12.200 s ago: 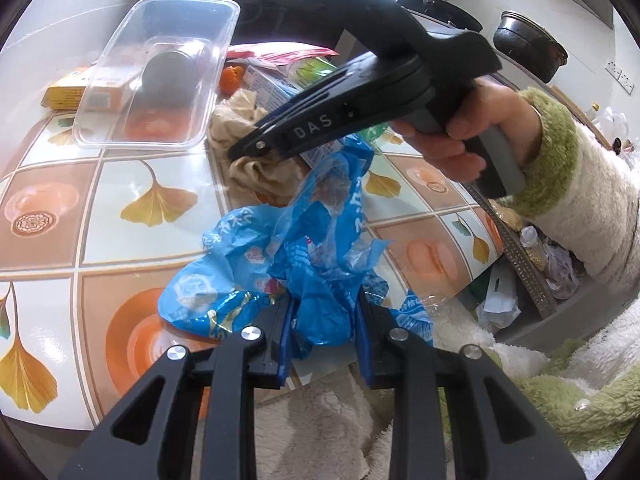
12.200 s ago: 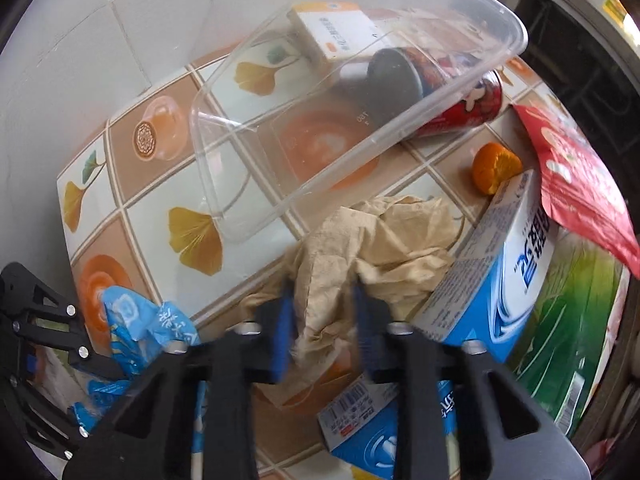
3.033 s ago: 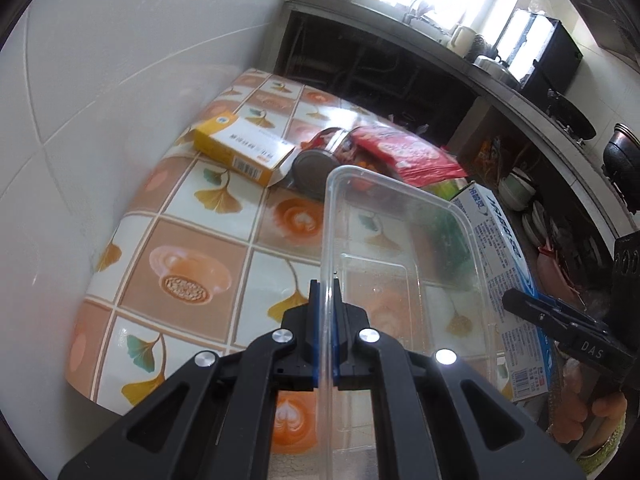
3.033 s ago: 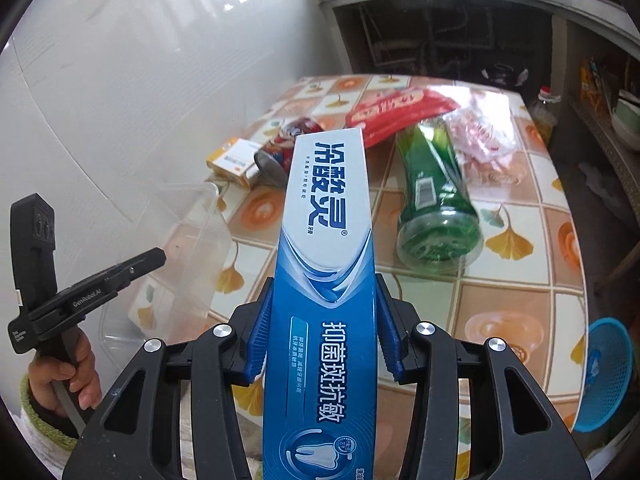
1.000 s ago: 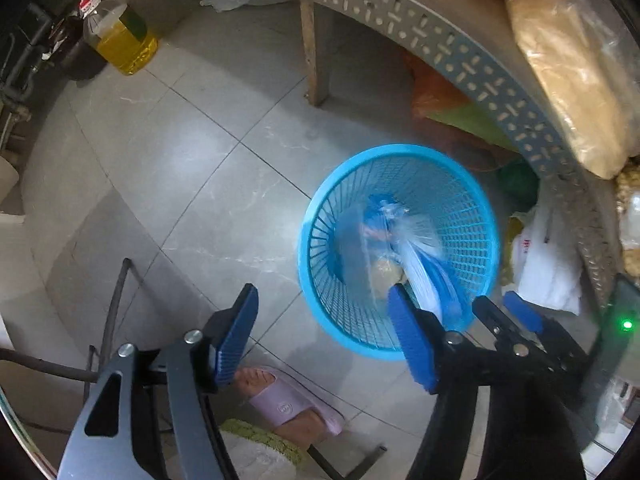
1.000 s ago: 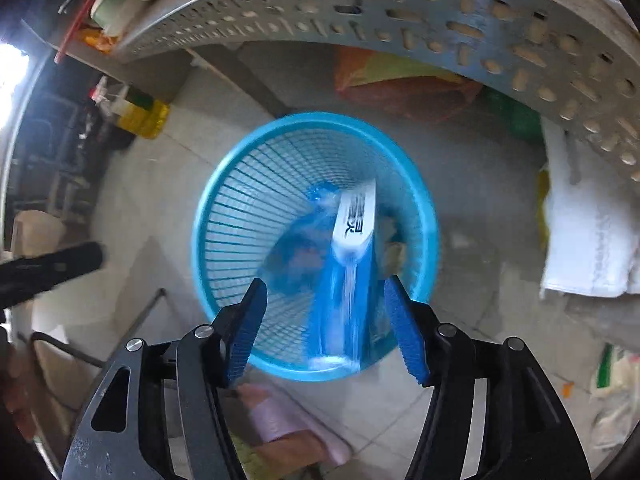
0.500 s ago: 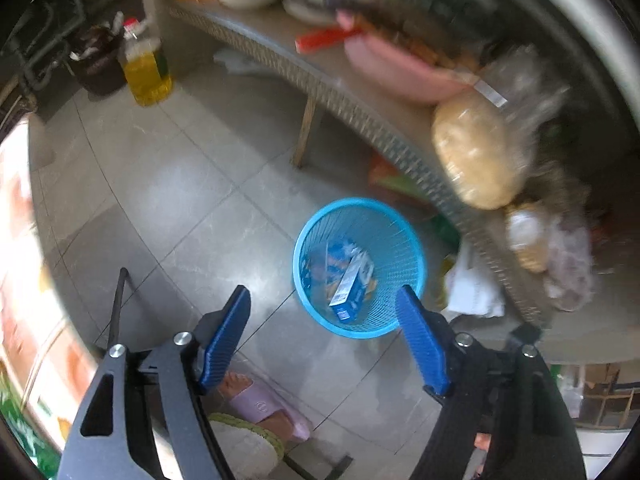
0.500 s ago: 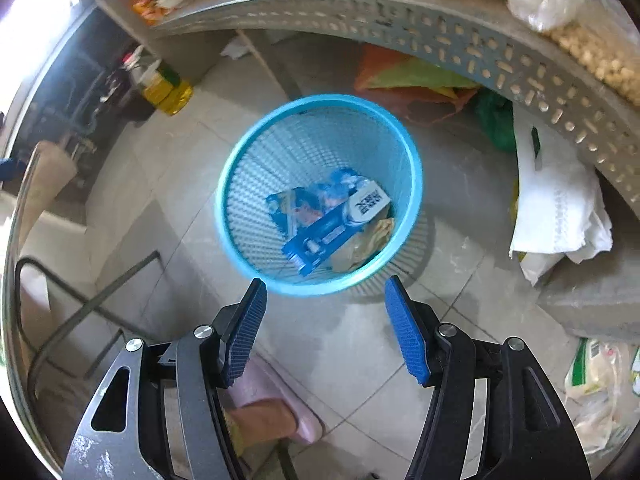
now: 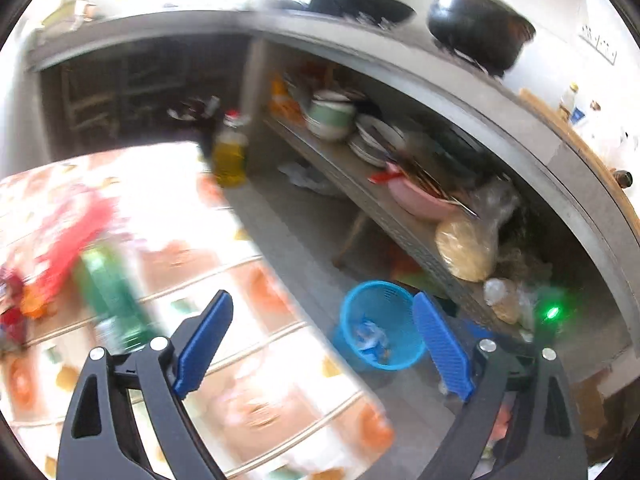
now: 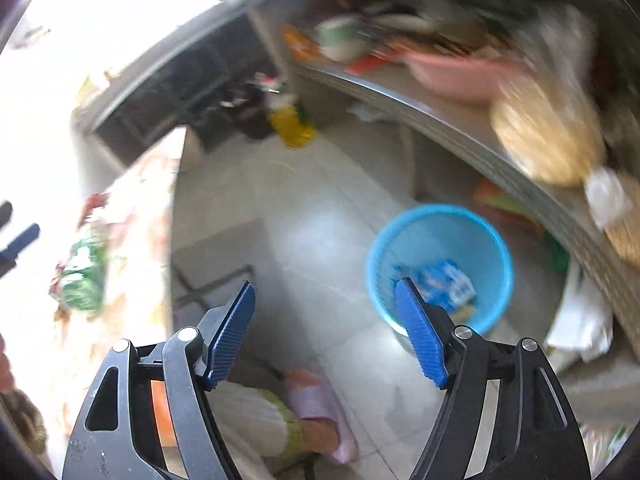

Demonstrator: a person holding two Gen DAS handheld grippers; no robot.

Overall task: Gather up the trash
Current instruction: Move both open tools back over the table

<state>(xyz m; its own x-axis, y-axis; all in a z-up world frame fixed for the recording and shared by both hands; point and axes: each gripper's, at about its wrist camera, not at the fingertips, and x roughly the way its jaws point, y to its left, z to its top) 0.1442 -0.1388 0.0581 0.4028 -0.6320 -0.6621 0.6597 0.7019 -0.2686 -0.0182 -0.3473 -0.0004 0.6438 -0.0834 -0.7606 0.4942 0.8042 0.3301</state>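
- Left wrist view: the left gripper [image 9: 322, 340] has its blue fingers [image 9: 204, 338] spread wide with nothing between them; the jaws have just been opening further.
- Past the right finger, at about three o'clock from the gripper's middle, the blue basket [image 9: 382, 326] stands on the grey floor [image 9: 304, 240] with blue-and-white trash [image 9: 368, 334] lying in its bottom.
- At nine o'clock the tiled table [image 9: 256, 364] carries a blurred green bottle [image 9: 114, 292] and a red wrapper [image 9: 66, 240], both well apart from the basket.
- At one o'clock a shelf [image 9: 360, 184] holds bowls and a pink basin [image 9: 420, 200].
- Right wrist view: the right gripper [image 10: 326, 336] is also spread and empty; its jaws have just been opening.
- The basket [image 10: 440, 264] sits at two o'clock, just behind the right fingertip, trash [image 10: 444, 280] inside it.
- At six o'clock a person's foot in a pink slipper [image 10: 324, 420] rests on the floor.
- At nine o'clock the green bottle [image 10: 82, 272] lies on the table edge.
- A yellow oil bottle [image 10: 290, 122] stands at twelve o'clock.
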